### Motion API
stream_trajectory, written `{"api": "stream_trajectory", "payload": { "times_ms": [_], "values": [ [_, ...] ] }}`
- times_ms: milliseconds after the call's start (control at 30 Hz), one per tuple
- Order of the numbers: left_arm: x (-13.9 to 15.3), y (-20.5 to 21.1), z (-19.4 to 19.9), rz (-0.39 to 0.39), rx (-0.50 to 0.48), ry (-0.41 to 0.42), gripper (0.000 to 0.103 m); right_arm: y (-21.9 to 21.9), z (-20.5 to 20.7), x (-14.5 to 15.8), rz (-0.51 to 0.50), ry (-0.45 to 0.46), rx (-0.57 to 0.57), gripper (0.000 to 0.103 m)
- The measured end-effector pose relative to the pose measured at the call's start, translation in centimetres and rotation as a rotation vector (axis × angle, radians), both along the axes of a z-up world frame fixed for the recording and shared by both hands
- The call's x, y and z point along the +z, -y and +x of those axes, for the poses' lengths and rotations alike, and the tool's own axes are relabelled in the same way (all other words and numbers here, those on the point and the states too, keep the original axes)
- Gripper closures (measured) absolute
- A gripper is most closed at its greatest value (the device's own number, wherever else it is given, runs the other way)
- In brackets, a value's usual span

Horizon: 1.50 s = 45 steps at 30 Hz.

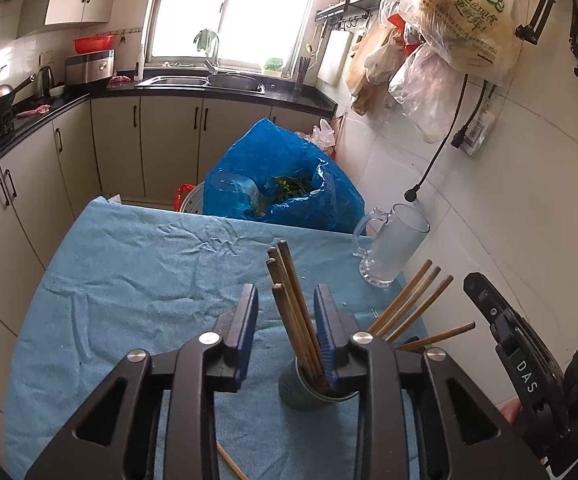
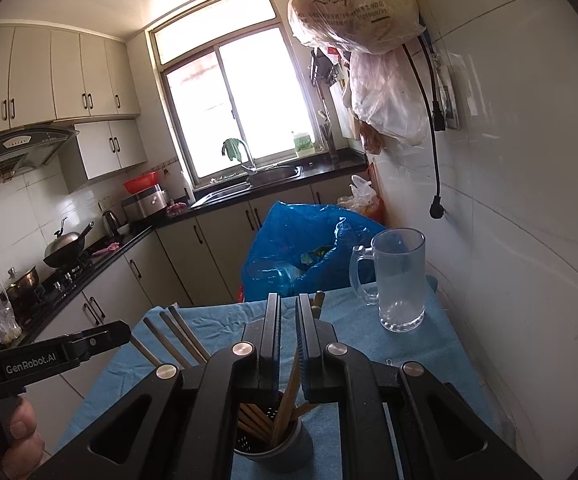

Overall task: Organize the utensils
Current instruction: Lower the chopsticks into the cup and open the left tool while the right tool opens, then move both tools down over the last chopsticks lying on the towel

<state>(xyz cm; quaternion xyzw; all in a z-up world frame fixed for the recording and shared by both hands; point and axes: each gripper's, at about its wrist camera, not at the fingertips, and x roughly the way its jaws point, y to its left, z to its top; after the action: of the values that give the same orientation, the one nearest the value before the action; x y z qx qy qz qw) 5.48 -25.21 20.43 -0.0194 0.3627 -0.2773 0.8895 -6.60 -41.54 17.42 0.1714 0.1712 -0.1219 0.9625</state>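
Glass mug (image 1: 389,244) on blue cloth (image 1: 129,280), blue bag (image 1: 273,168) behind

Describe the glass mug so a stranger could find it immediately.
Start at the table under the blue cloth and go to its far corner by the white tiled wall, just in front of the blue plastic bag. The glass mug stands there upright, empty, the only clear, handled vessel on the table.

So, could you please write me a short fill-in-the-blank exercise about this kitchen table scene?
1. The chopsticks stand in a small grey ____ on the table.
2. The table is covered with a ____ cloth.
3. The glass mug near the wall is ____.
4. The left gripper is open around the chopsticks, while the right gripper is ____ on one chopstick.

Missing words: holder; blue; empty; shut
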Motion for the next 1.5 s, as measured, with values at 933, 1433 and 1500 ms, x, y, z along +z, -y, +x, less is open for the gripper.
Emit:
{"api": "stream_trajectory", "payload": {
  "times_ms": [933,1433,1500],
  "values": [
    [0.3,-4.9,-4.0,-0.022,0.037,-0.01,0.047,-1.5,-5.4,1.9,-0.006,0.042,-0.023,0.053],
    [-5.2,-12.5,-5.9,0.018,0.152,-0.06,0.045,-4.8,-7.8,-1.1,0.022,-0.018,0.0,0.03],
    [-6.3,-13.7,-6.2,0.028,0.172,-0.073,0.045,-5.4,-8.0,-1.6,0.024,-0.026,0.008,0.029]
  ]
}}
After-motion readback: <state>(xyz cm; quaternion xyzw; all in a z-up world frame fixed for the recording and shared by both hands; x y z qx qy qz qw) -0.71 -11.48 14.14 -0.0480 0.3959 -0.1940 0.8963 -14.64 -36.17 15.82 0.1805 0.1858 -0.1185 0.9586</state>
